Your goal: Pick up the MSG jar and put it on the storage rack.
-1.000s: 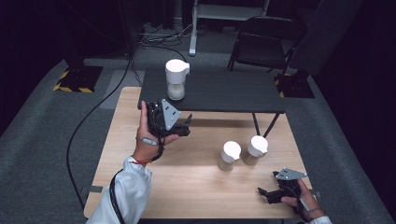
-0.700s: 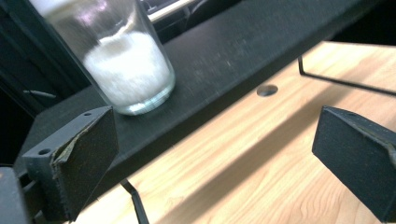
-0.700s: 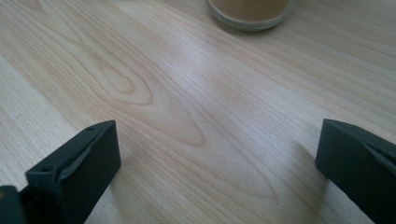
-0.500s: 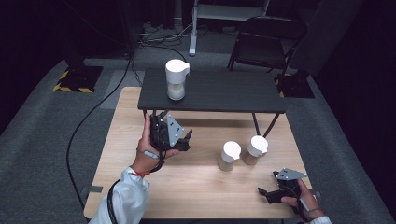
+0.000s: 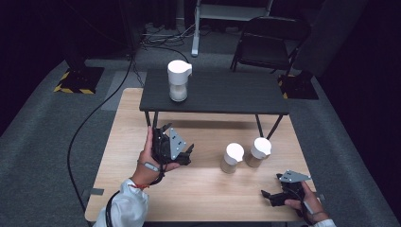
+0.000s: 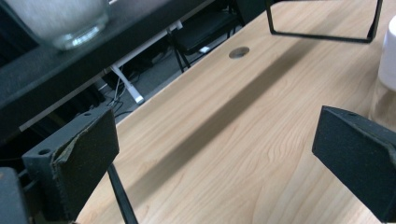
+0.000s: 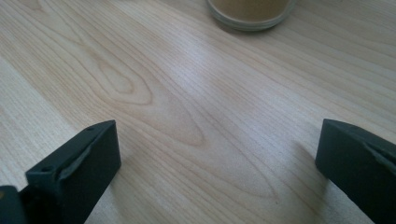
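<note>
— Nearest us, the right tool (image 5: 276, 197) sits low on the pale wooden bench (image 5: 203, 189), jaws spread wide with nothing between them. Its own camera catches just the glass base of a jar of tan powder (image 7: 252, 11) ahead.

— And the left tool (image 5: 182, 153)?

— Lifted off the bench, jaws parted too, holding nothing, and turned toward the two white-lidded glass jars of tan powder. The closer one (image 5: 231, 158) stands just beside its twin (image 5: 257, 152), close to touching.

— That's my worry. If it goes for the closer jar, an outer jaw could nudge the twin and tip it.

— Agreed, I'd guess so. The left gripper view has that jar (image 6: 385, 70) only at its edge, off the jaws' centre, so a straight push might clip it.

— Anything else?

— From above you see the black raised shelf (image 5: 213, 92) with a white-lidded jar of white grains (image 5: 178, 80) on it; the left gripper view instead looks under the shelf to its wire leg (image 6: 322, 32).
</note>
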Tool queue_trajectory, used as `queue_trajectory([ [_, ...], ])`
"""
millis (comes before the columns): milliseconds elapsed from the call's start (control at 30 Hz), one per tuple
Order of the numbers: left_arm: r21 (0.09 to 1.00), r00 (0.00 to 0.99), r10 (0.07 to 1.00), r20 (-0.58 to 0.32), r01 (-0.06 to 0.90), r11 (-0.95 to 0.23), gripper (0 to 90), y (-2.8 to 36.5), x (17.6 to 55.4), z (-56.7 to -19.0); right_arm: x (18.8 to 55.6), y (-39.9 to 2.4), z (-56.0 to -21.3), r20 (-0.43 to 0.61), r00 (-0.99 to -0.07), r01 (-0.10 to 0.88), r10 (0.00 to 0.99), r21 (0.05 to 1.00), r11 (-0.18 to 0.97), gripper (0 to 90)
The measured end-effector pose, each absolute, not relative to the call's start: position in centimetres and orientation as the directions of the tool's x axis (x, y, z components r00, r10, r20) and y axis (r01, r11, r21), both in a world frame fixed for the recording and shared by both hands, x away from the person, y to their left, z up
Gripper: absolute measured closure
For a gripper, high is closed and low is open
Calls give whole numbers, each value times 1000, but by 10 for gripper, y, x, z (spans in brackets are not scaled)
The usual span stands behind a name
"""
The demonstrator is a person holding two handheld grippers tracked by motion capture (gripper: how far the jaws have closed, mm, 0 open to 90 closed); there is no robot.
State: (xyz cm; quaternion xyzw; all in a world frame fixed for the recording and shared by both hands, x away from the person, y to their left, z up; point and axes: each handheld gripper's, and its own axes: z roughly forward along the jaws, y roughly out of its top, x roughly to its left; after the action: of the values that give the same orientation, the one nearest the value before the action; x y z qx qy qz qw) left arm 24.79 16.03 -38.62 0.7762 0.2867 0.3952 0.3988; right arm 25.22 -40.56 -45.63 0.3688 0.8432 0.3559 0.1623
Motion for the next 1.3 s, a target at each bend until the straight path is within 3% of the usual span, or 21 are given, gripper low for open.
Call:
queue_trajectory([
  [1100,746,568,744,350,311,-588,4,185,237,-438,252,-405,-456,-11,-674,507,739,720,474,0],
  [1300,733,575,764,294,377,-566,7,196,241,-445,252,-405,-456,-12,-674,507,739,720,474,0],
])
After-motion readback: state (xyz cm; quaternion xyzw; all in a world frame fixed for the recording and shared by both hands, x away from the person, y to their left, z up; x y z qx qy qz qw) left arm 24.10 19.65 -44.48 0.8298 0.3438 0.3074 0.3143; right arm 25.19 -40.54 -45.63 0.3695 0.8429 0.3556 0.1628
